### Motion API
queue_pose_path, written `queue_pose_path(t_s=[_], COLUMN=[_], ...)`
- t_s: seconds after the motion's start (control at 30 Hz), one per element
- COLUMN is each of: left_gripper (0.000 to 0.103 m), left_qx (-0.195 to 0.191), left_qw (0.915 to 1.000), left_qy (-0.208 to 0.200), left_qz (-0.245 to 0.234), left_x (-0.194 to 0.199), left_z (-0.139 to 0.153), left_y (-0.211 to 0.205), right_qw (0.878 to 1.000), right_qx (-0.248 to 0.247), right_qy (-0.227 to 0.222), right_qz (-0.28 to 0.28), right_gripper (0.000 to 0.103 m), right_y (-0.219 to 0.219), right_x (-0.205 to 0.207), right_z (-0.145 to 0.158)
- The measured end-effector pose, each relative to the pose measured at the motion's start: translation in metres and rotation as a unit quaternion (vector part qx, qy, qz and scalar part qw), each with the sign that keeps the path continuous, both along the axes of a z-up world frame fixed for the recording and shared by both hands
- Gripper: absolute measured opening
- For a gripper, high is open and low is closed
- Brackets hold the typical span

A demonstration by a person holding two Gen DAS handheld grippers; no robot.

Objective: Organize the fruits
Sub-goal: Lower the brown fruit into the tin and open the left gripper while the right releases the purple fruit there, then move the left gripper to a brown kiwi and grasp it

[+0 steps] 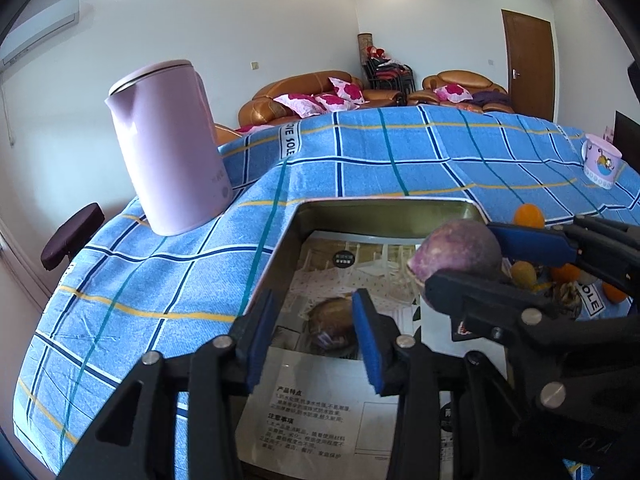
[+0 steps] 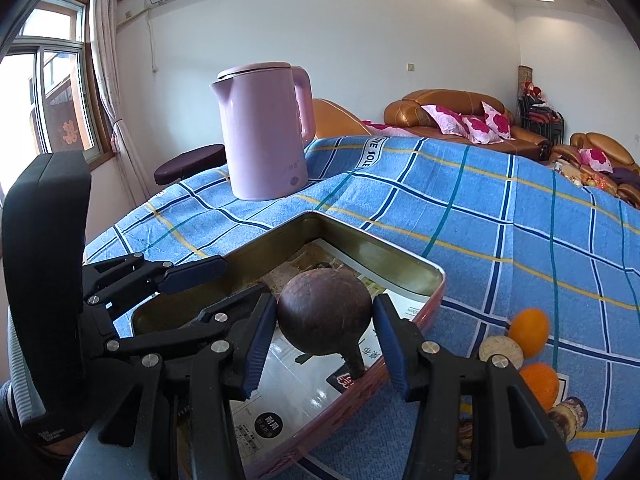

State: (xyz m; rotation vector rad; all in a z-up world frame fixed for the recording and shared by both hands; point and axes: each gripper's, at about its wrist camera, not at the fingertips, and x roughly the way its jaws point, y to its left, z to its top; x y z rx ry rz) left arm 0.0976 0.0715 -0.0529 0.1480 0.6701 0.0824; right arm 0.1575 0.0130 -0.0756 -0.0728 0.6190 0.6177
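Note:
A metal tin tray [image 1: 384,210] lined with printed paper lies on the blue checked tablecloth; it also shows in the right wrist view [image 2: 400,258]. My right gripper [image 2: 324,338] is shut on a round dark purple-brown fruit [image 2: 324,316] and holds it over the tray. The same fruit [image 1: 456,254] and the right gripper [image 1: 472,260] show in the left wrist view, at the tray's right side. My left gripper [image 1: 314,340] is open and empty over the tray's near part. Oranges [image 2: 529,332] and other small fruits lie on the cloth right of the tray.
A pink electric kettle [image 1: 168,148] stands on the table left of the tray. A pale patterned cup [image 1: 600,164] stands at the far right. More oranges [image 1: 529,216] lie behind the right gripper. A dark stool [image 1: 72,236] stands off the table's left edge.

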Motion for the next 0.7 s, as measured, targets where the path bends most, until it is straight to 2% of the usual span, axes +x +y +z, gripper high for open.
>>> queue_pose_path(t_s=[0.07, 0.13, 0.27, 0.47, 0.7], left_gripper=[0.060, 0.067, 0.072, 0.073, 0.073], left_qx=[-0.001, 0.001, 0.004, -0.009, -0.031], left_qw=[1.0000, 0.9999, 0.9997, 0.9993, 0.9984], left_qy=[-0.004, -0.011, -0.023, -0.034, -0.047], left_qz=[0.000, 0.003, 0.004, 0.006, 0.000], left_x=[-0.001, -0.003, -0.006, -0.013, -0.030], left_z=[0.001, 0.002, 0.004, 0.008, 0.016], left_y=[0.000, 0.000, 0.000, 0.000, -0.009], right_qw=[1.000, 1.000, 1.000, 0.999, 0.998], right_qx=[0.002, 0.004, 0.005, 0.002, -0.002], right_qy=[-0.002, -0.007, -0.014, -0.033, -0.041], right_qz=[-0.001, 0.003, 0.003, -0.010, -0.041], right_gripper=[0.053, 0.053, 0.063, 0.069, 0.069], right_y=[0.000, -0.001, -0.001, -0.016, -0.053], right_x=[-0.001, -0.003, -0.009, -0.026, -0.044], right_z=[0.000, 0.002, 0.006, 0.015, 0.022])
